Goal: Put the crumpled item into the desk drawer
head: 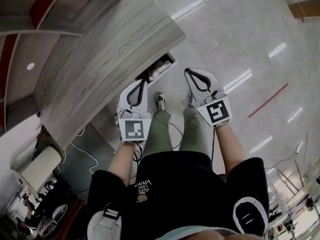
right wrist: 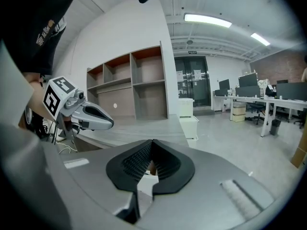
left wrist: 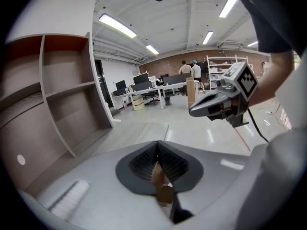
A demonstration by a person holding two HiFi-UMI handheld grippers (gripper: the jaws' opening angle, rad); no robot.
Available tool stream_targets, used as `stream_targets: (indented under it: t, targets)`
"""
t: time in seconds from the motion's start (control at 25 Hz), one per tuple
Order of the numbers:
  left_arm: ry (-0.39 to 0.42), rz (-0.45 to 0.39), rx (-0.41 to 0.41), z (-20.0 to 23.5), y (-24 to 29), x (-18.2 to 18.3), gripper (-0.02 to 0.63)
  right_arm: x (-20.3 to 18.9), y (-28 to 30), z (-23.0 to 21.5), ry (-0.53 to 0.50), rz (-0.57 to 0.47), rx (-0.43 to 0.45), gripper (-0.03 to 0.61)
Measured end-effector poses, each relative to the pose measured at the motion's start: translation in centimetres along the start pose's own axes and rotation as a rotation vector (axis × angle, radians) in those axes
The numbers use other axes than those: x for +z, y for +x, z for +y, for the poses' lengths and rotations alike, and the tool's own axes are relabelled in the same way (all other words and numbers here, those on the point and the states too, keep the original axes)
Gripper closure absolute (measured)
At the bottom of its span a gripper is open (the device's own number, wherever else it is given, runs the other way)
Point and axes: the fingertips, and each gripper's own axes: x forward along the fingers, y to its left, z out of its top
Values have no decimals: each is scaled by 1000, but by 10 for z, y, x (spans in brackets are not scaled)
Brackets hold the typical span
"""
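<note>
Left gripper [head: 143, 82], right gripper [head: 189, 72] — jaws pressed together, side by side, pointing forward.

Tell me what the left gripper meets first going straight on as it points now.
Probably the desk top, whose near end lies just beyond the shut jaws of the left gripper. Past it only open floor shows; depth is unclear.

We are looking at a desk [head: 100, 54] topped in pale grey wood-grain laminate, matt and faintly streaked. The floor [head: 240, 39] is shining glossy and smooth, mirroring the ceiling lights. The left gripper [left wrist: 157, 150] and right gripper [right wrist: 152, 147] are showing smooth, satin grey plastic shells, and their pads [left wrist: 139, 166] are looking matt black and finely ribbed. The person's trousers [head: 159, 134] are reading as soft olive cloth, the T-shirt [head: 185, 184] as black cloth. The shelf unit [right wrist: 149, 99] is showing matt wood-look panels.
</note>
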Motion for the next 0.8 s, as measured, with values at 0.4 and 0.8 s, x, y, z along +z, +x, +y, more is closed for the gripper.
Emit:
stream_targets:
  t: [0.4, 0.8]
  targets:
    - [-47, -38, 35, 3, -25, 25, 563, 38, -11, 15, 19, -28, 25, 574]
    - [-61, -163, 104, 7, -56, 72, 563, 76, -25, 35, 12, -56, 50, 574]
